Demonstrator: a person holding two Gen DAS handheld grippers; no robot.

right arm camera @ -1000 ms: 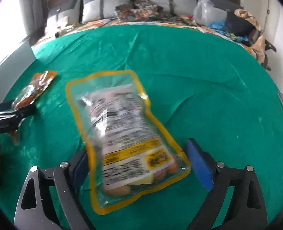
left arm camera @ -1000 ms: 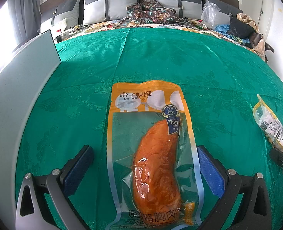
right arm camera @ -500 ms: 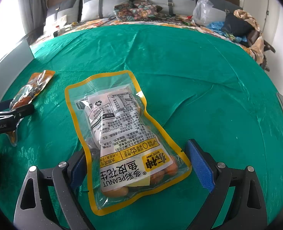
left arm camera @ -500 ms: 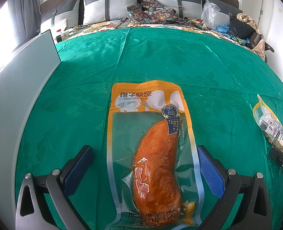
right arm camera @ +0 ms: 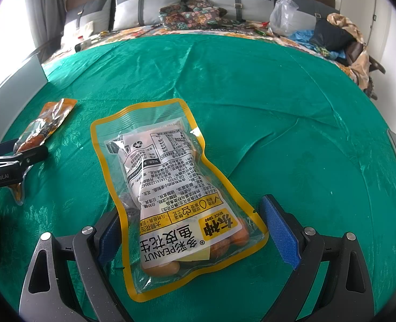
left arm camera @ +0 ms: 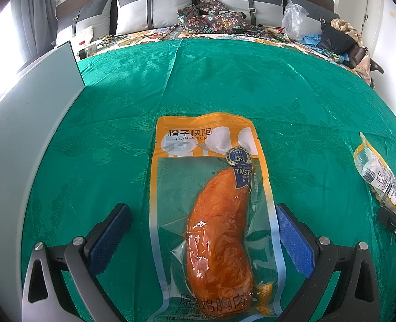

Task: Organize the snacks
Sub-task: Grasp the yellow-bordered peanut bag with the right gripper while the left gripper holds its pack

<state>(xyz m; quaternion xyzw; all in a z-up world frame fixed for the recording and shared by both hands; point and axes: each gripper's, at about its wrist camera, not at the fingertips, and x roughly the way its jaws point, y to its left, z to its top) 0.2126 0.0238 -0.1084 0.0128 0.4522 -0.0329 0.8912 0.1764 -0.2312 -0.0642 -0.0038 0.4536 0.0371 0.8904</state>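
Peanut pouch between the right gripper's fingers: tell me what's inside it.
Through the peanut pouch, orange-brown coated peanuts show along the bottom edge. The white and yellow printed label covers the rest, so how full it is can't be seen.

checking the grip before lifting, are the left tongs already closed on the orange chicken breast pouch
No, the left tongs are spread open, both blue pads clear of the orange vacuum-sealed chicken breast pouch lying between them.
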